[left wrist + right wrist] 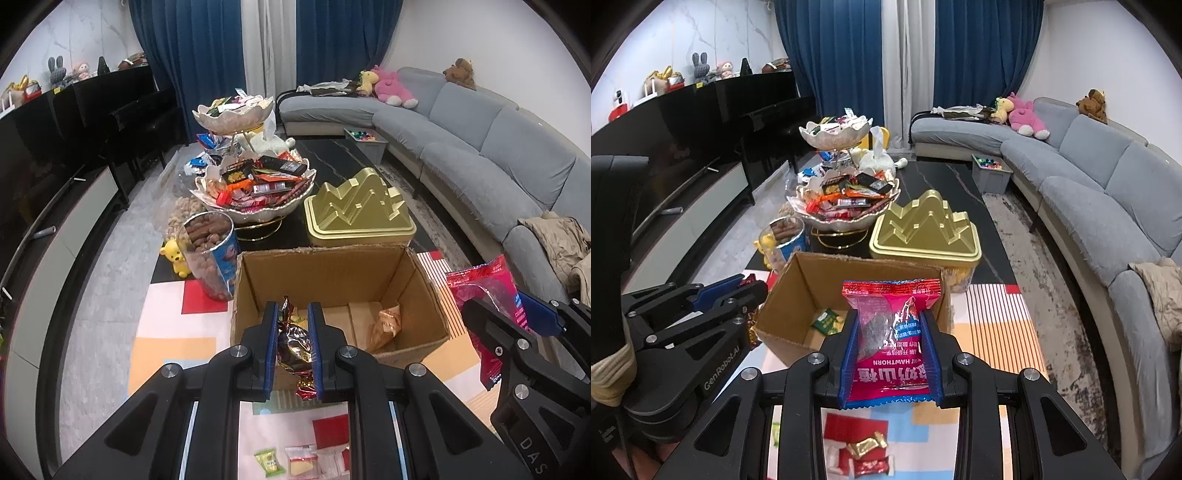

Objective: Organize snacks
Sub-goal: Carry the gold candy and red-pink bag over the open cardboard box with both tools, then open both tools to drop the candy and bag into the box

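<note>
An open cardboard box (332, 273) (827, 273) stands on the patterned mat with a small orange packet (388, 325) and a green packet (827, 320) inside. My left gripper (293, 314) (748, 284) is shut on a crinkled foil-wrapped candy (293, 343), held over the box's near left edge. My right gripper (888, 321) (495, 306) is shut on a pink-red hawthorn snack bag (890, 321) (480, 280), held upright at the box's near right side. Loose small snacks (291, 461) (864, 454) lie on the mat below both grippers.
Behind the box stand a gold mountain-shaped tin (358, 210), a two-tier snack bowl stand (258, 188), a clear jar of brown snacks (210, 254) and a yellow bear toy (177, 256). A grey sofa (480, 147) runs along the right. A black TV cabinet (55, 206) lines the left.
</note>
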`<control>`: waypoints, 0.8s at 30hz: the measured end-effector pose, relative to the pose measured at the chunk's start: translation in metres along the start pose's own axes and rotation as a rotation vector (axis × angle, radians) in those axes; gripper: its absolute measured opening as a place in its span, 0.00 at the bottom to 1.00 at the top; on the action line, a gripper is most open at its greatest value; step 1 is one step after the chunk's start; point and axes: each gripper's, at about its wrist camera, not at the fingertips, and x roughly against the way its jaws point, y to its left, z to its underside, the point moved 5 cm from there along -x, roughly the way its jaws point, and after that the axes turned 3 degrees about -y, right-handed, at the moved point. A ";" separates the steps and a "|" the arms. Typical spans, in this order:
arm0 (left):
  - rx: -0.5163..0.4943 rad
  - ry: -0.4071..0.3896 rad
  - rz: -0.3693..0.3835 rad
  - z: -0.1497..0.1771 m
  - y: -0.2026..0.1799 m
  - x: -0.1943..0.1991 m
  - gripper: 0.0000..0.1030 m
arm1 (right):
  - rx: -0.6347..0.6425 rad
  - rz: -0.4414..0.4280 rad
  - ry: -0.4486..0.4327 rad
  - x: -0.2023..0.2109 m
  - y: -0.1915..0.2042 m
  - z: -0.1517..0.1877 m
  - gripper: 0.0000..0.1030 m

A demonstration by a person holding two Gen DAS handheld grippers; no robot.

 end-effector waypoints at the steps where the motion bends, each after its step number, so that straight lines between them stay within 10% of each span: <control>1: 0.001 -0.001 0.001 -0.002 0.000 -0.002 0.17 | 0.001 0.001 -0.002 -0.001 0.000 -0.001 0.32; 24: 0.003 -0.018 0.013 -0.024 0.008 -0.055 0.17 | -0.005 -0.031 0.019 -0.059 -0.005 -0.022 0.32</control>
